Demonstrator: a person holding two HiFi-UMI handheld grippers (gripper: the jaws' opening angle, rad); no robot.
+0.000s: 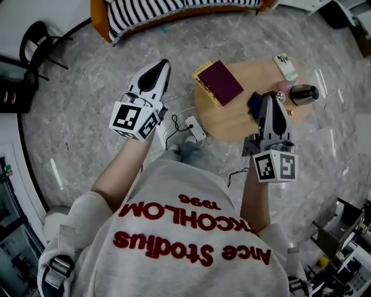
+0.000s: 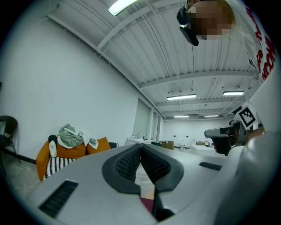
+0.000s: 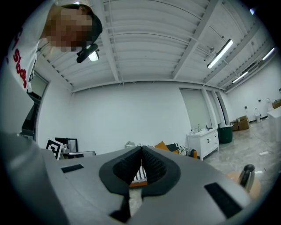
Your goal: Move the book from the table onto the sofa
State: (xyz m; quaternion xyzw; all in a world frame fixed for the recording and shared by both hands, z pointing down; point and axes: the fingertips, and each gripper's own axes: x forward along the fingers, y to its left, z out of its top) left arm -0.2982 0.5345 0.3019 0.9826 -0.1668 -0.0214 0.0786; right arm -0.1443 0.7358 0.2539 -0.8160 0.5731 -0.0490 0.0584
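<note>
Head view looks steeply down on a grey mottled floor, with an orange sofa at the top edge carrying a black-and-white striped cover. A person in a light grey sweatshirt with red lettering fills the lower middle, both forearms stretched forward. Beyond them stands a round wooden table. The book lies flat on the table's left part – maroon cover up, a yellow edge showing along its far side – well apart from the sofa.

The left gripper hangs over the floor just left of the table, its tip near the book but not touching it. In the left gripper view its ribbed pads are pressed together at the tip with nothing between them; the sofa, piled with cushions and clothes, sits far off against a white wall. The right gripper is over the table's near side, right of the book, and the right gripper view shows its pads likewise closed on nothing.

Smaller things – a dark flask and a white card on the table's right side, a dark blue item partly hidden by the right gripper, and a white power strip with cables on the floor by the table's near-left edge
</note>
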